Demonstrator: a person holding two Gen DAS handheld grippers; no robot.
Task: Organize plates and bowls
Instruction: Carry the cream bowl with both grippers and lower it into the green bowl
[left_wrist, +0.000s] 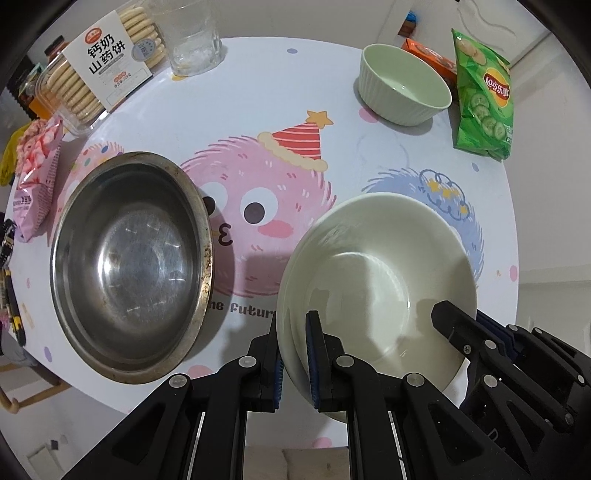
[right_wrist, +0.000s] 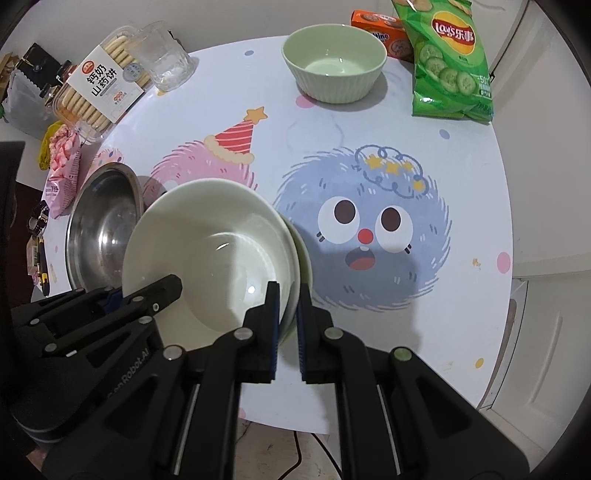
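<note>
A white bowl (left_wrist: 369, 277) (right_wrist: 210, 251) is near the table's front, and a second white rim shows just under it, as if two are nested. My left gripper (left_wrist: 295, 325) (right_wrist: 166, 288) is shut on its left rim, one finger inside and one outside. On the opposite rim my right gripper (right_wrist: 288, 291) (left_wrist: 454, 321) is shut the same way. I cannot tell whether the bowl rests on the table. A steel bowl (left_wrist: 133, 258) (right_wrist: 103, 229) stands empty just to its left. A pale green ribbed bowl (left_wrist: 402, 85) (right_wrist: 332, 62) sits at the far right.
The round table (left_wrist: 258, 92) has a cartoon cover. At the back left stand a biscuit box (left_wrist: 99, 66) and a glass (left_wrist: 192, 40). A pink snack bag (left_wrist: 37, 173) lies at the left edge. A green crisp bag (left_wrist: 484, 99) and an orange box (left_wrist: 428, 55) are behind the green bowl.
</note>
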